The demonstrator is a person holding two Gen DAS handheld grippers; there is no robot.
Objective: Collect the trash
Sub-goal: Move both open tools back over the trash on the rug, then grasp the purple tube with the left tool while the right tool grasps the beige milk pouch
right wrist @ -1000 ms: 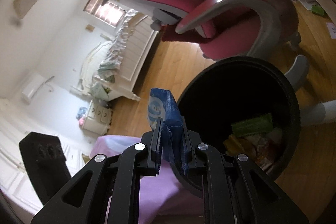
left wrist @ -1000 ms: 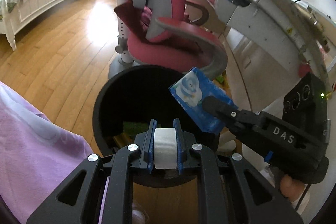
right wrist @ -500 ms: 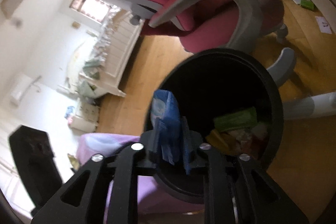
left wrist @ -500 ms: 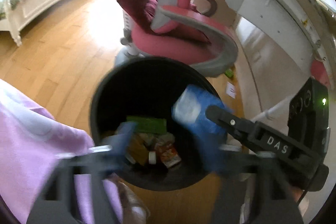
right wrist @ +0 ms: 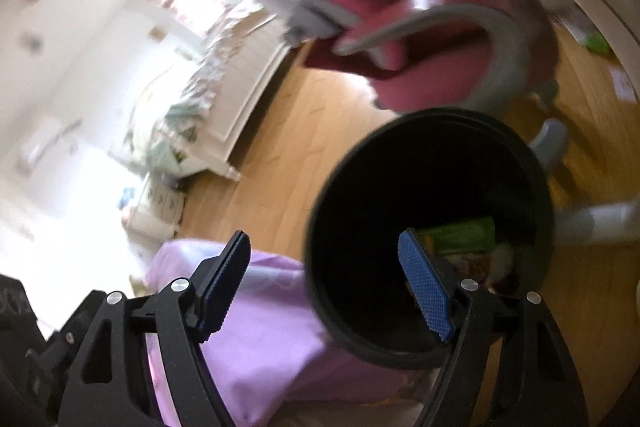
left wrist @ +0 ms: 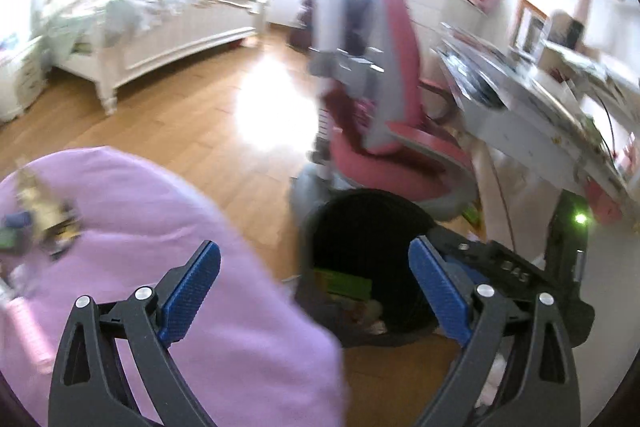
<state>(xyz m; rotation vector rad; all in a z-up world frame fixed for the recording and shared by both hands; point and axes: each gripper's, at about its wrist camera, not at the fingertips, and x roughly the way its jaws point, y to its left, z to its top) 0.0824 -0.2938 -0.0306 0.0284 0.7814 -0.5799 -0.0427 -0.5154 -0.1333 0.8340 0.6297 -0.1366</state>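
A round black trash bin (left wrist: 320,223) stands on the wood floor; it also shows in the right wrist view (right wrist: 324,299). It holds a green packet (left wrist: 346,283) and other wrappers. My left gripper (left wrist: 316,287) is open and empty, above the bin's near left side. My right gripper (right wrist: 332,287) is open and empty, over the bin's left rim. The right gripper's body (left wrist: 520,275) shows at the bin's right in the left wrist view. Small bits of trash (left wrist: 44,219) lie on a purple cloth (left wrist: 160,219) at far left. Both views are blurred.
A pink and grey chair (left wrist: 384,131) stands just behind the bin. A white desk (left wrist: 540,107) is at the right. A white bed (left wrist: 160,35) is at the far left. The purple cloth (right wrist: 256,315) lies left of the bin.
Both grippers have opened. The white roll left the left gripper and the blue packet left the right one; neither is seen now. The left gripper has pulled back and swung left.
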